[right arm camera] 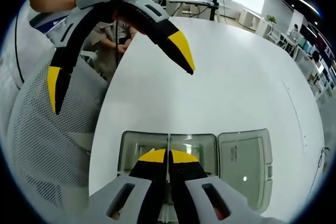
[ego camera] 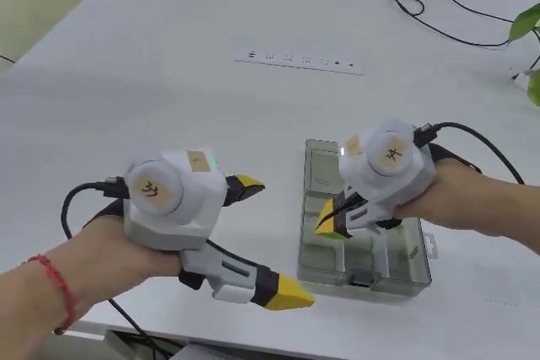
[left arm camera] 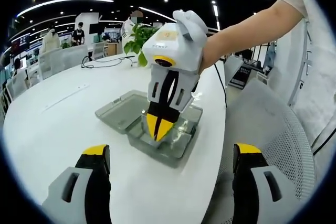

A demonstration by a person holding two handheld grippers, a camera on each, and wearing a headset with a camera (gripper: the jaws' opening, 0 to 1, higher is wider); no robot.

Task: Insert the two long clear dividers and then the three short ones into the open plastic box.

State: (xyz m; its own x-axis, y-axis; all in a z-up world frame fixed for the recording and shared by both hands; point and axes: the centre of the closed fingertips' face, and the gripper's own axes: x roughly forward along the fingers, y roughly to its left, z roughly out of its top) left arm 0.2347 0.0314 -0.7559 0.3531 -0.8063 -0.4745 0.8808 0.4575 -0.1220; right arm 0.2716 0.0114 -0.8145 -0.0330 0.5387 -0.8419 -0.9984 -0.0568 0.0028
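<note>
Right gripper (ego camera: 325, 223): jaws pressed together, tips pointing down into the base of the plastic box (ego camera: 413, 271); in the right gripper view a thin clear edge runs from between the tips towards the box's far wall; judged to be a clear divider (right arm camera: 168, 141) pinched edge-on, though the see-through plastic makes it hard to be sure

Left gripper (ego camera: 270, 238): jaws spread wide with nothing between them; hovers beside the box, on its left, a little above the table (ego camera: 169, 65)

Plastic box: open, near the table edge closest to the person; its lid (ego camera: 325, 166) lies flat on the far side of the base, joined to it

Divider state: the pinched one stands upright, about mid-way across the box base; whether it is a long or a short one, and how many are already seated in the box, cannot be told

Step in hand: judged to be seating a divider into the box's slots; the task looks part-way through at most

Next move calls for: pressing straight down so both ends of the divider meet their slots in the box walls; letting go only once it stands by itself; the open left gripper could steady the box's left wall

Beyond the box: a power strip (ego camera: 299, 61) lies well past the lid; a black cable (ego camera: 439, 6) loops farther off to the right of it
</note>
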